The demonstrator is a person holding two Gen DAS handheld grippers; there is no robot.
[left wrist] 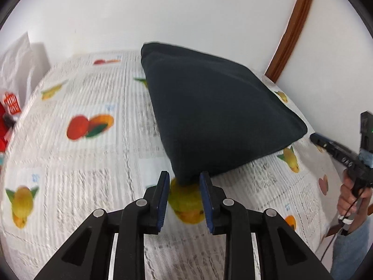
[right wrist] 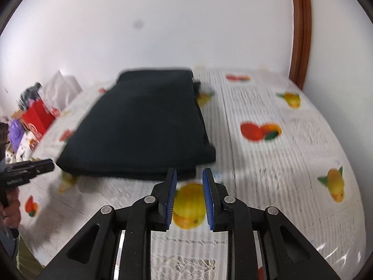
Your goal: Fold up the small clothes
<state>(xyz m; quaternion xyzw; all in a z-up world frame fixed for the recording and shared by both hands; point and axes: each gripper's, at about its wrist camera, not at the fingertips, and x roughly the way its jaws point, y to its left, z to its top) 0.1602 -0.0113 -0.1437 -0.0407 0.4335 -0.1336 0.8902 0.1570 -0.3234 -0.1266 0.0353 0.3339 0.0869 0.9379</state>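
A dark folded garment [left wrist: 216, 116] lies flat on the fruit-print tablecloth [left wrist: 81, 158]. It also shows in the right wrist view [right wrist: 144, 126]. My left gripper [left wrist: 184, 178] is open and empty, its fingertips at the garment's near corner, just above the cloth. My right gripper [right wrist: 189, 175] is open and empty, just short of the garment's near right corner. In the left wrist view the right gripper [left wrist: 313, 137] appears at the far right, beside the garment's right corner. In the right wrist view the left gripper [right wrist: 50, 163] appears at the far left.
A white wall stands close behind the table. A brown wooden frame [left wrist: 289, 30] runs up at the right. Red boxes and clutter [right wrist: 37, 116] and a white bag [left wrist: 16, 63] sit at the table's left end.
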